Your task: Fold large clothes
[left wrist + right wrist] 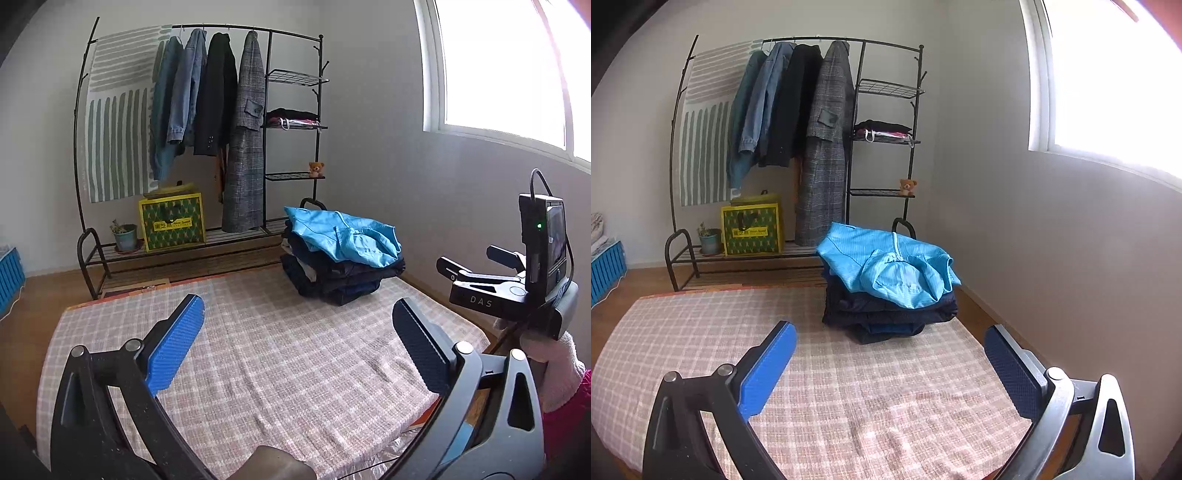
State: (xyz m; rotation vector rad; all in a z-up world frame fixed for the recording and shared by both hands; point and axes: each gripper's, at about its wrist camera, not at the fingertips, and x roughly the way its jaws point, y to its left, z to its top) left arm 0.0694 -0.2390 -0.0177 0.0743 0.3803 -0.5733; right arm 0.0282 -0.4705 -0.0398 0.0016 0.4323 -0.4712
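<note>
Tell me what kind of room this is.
Likely a bedroom or dressing room at home: a clothes rack with hanging coats, a pile of clothes on a checked cloth, a teddy bear.

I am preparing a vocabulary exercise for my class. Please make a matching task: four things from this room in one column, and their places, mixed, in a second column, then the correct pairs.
Things:
1. bright blue garment
2. small brown teddy bear
3. yellow and green patterned box
4. long grey checked coat

Places:
A. hanging on the black rack's rail
B. on top of the pile of dark folded clothes
C. on a wire side shelf
D. on the rack's bottom shelf, beside a potted plant

Pairs: 1-B, 2-C, 3-D, 4-A
</note>
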